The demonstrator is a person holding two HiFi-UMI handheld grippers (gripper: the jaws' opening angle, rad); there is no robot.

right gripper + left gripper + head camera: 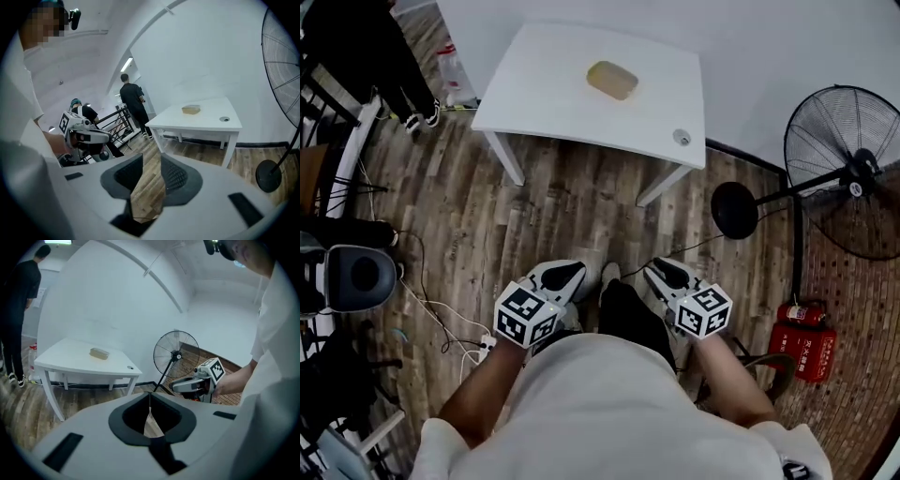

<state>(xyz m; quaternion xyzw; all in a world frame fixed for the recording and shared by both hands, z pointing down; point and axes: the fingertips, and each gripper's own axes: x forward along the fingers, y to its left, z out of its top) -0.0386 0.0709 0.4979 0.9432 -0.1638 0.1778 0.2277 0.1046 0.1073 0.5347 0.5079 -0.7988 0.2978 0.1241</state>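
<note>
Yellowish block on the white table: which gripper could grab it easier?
Probably the right gripper: its jaws stand apart, while those of the left gripper are together. Both hang about equally far from the yellowish block.

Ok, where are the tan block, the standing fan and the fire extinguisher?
tan block (pixel 612 80), head view, middle of its top face.
standing fan (pixel 861 172), head view, hub of the grille.
fire extinguisher (pixel 806 315), head view, red cylinder body.
</note>
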